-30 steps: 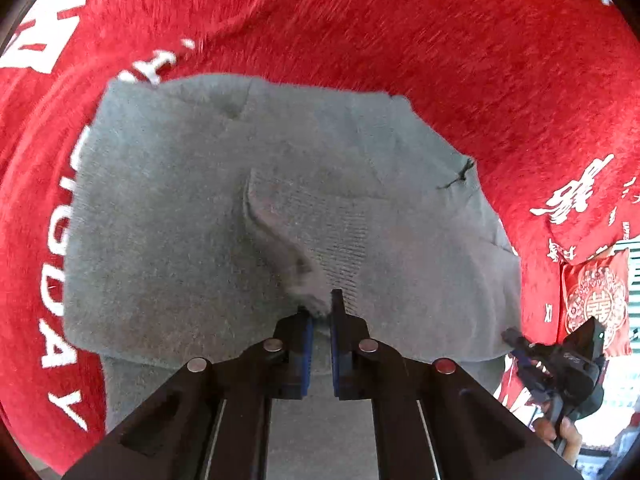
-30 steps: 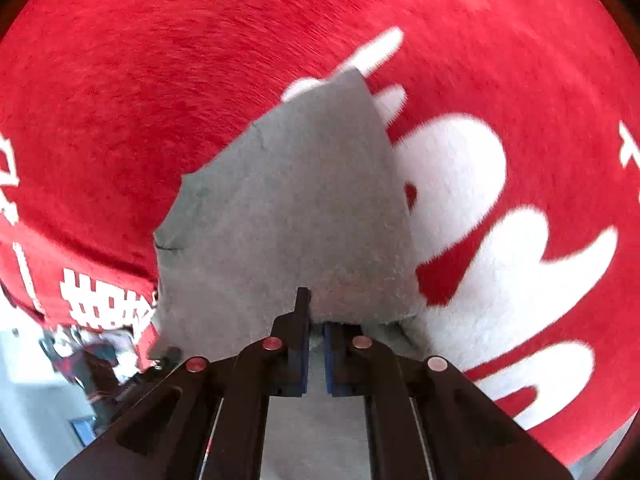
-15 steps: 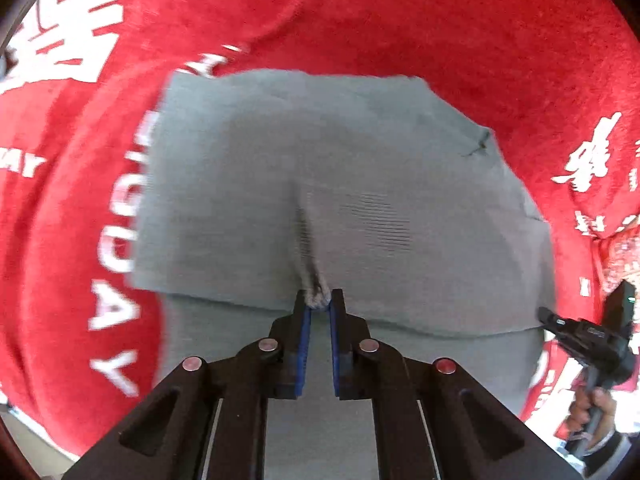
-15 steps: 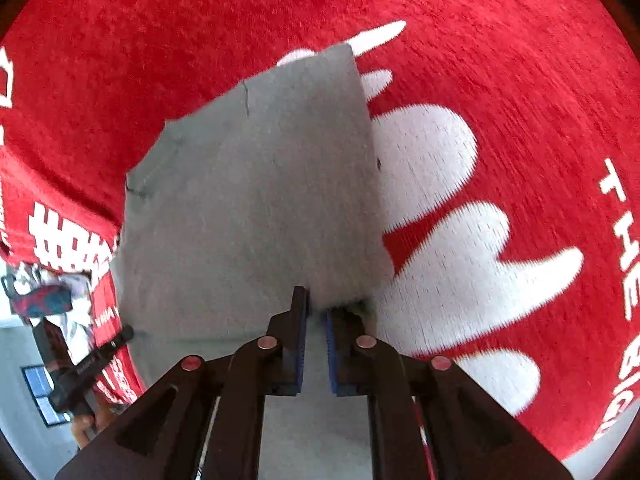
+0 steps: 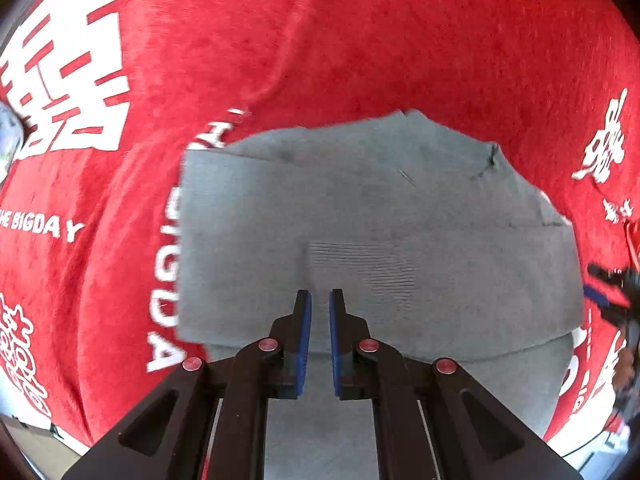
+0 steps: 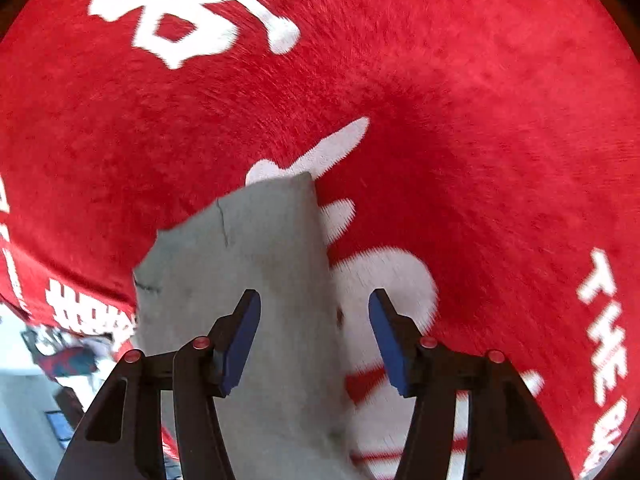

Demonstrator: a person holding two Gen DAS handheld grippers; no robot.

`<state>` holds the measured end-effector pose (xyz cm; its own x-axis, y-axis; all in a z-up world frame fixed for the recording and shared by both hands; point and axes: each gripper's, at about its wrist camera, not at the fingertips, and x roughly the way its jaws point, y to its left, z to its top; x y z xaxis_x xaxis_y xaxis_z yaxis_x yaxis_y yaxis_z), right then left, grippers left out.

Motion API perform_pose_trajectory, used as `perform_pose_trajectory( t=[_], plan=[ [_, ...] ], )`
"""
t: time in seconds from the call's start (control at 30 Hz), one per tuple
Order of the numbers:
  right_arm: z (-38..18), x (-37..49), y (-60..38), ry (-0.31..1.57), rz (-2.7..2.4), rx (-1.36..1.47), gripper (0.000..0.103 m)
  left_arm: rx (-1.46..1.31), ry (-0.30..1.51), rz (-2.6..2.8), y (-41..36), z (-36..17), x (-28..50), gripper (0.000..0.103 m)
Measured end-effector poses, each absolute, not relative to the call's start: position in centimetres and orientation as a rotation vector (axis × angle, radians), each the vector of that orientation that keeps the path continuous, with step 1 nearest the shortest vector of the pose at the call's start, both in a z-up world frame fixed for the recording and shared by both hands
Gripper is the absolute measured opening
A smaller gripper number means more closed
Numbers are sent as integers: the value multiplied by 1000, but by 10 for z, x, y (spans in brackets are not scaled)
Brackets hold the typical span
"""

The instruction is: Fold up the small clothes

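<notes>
Grey knit garment [image 5: 380, 240] lay folded flat on the red printed cloth [image 5: 360, 40], filling the centre of the left wrist frame, long axis left to right. Left gripper [image 5: 319, 300] sat nearest, over the near fold edge, jaws narrowly parted, pinching nothing. Right gripper [image 6: 314, 304] straddled the garment's right edge, jaws spread wide.

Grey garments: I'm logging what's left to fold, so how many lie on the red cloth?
1. A single grey garment, folded over itself, lies on the red cloth ahead of the left claw; its right edge sits between the right claw fingers. Others outside view are possible.
</notes>
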<state>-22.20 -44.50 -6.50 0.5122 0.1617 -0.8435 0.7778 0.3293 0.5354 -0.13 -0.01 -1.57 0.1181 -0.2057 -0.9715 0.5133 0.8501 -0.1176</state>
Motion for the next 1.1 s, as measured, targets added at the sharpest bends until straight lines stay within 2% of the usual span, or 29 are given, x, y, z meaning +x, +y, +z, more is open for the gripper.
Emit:
perform_pose_trajectory(
  t=[0.03,0.07,0.13,0.23,0.37,0.57,0.8,1.0,1.1],
  plan=[
    [-68,-217,-447,995,-502,1191,47,284,1359,-533,-4,-22,-1,9],
    [-68,-212,-448,1006,-499,1176,6,302,1365,-521,-9,-29,-2,9],
    [-58,-203,-446,1023,-471,1133,8,314,1383,-500,-15,-38,-6,9],
    [-30,-190,-431,1052,-458,890,8,313,1382,-477,-14,-44,-7,9],
    [-50,-187,-428,1166,-501,775,8,330,1368,-477,-16,-48,-9,9],
    [-50,-202,-428,1168,-586,800,9,350,1368,-484,-21,-48,-13,9],
    [-14,-209,-391,1133,-498,761,9,344,1381,-454,-13,-41,-12,9],
    [-42,-207,-355,1261,-457,698,9,372,1379,-460,-10,-44,-20,9],
    [-41,-214,-353,1226,-459,734,11,368,1387,-460,-8,-42,-21,9]
  ],
)
